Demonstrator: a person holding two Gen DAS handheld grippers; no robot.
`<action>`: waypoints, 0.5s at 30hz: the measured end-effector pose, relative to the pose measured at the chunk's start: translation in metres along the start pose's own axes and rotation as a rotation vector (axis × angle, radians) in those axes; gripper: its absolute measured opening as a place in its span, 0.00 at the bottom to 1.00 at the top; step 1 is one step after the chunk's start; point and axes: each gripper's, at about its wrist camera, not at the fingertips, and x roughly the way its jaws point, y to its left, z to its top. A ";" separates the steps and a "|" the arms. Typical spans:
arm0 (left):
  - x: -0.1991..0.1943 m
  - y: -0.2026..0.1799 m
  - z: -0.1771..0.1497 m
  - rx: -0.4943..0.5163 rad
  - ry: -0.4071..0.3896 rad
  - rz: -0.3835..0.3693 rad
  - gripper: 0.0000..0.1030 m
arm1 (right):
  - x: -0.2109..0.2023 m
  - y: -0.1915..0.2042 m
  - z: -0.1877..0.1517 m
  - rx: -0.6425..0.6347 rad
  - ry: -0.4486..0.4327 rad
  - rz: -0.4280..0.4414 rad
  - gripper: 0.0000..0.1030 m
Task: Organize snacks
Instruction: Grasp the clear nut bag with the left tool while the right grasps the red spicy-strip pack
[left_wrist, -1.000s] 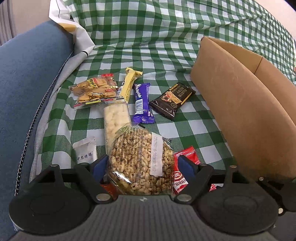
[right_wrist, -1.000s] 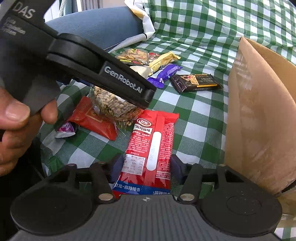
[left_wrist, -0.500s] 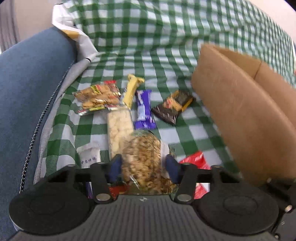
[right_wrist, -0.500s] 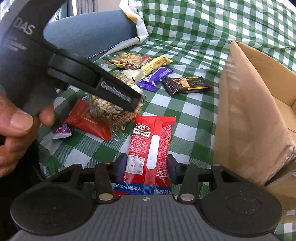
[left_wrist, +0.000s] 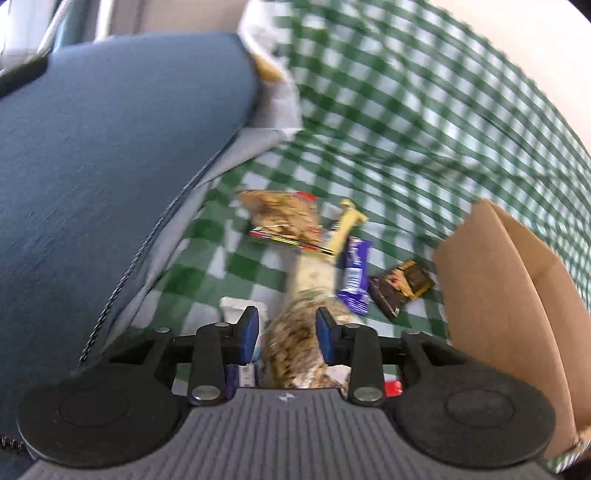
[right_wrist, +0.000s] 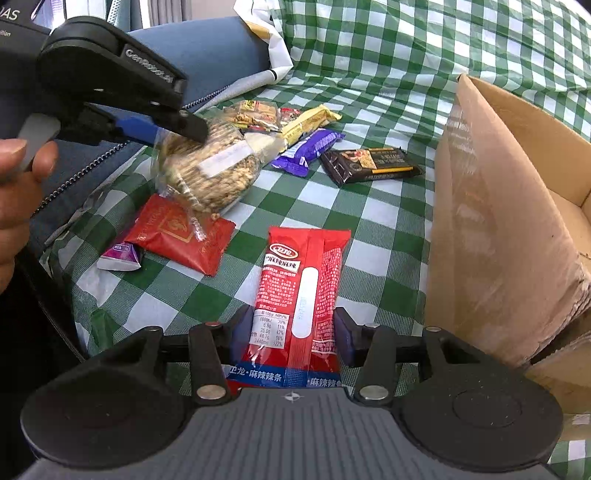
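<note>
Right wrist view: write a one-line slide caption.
Left claw lifts a clear bag of cereal rings off the checked cloth while the right claw grips a red snack packet beside the cardboard box.

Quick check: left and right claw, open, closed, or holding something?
Left claw: closed on the clear bag of cereal rings, lifted off the cloth.
Right claw: closed on the red spicy-strip packet.

Surface: a green-and-white checked cloth (right_wrist: 388, 236) covered it, rumpled into folds toward the far side.
Seat: a blue cushion (left_wrist: 110, 155) with a zip along its edge lay at the left, touching the cloth.
Far wall: pale and plain (left_wrist: 535, 55), behind the cloth.
Light: bright daylight, with soft shadows.
</note>
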 end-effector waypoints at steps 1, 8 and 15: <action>0.000 0.002 0.001 -0.007 0.000 0.006 0.40 | 0.001 -0.001 0.000 0.004 0.004 0.002 0.51; 0.005 -0.038 -0.014 0.260 0.001 -0.004 0.85 | 0.005 -0.004 0.002 0.020 0.005 0.005 0.54; 0.028 -0.064 -0.036 0.442 0.072 0.081 0.88 | 0.007 -0.003 0.002 0.008 0.009 0.006 0.55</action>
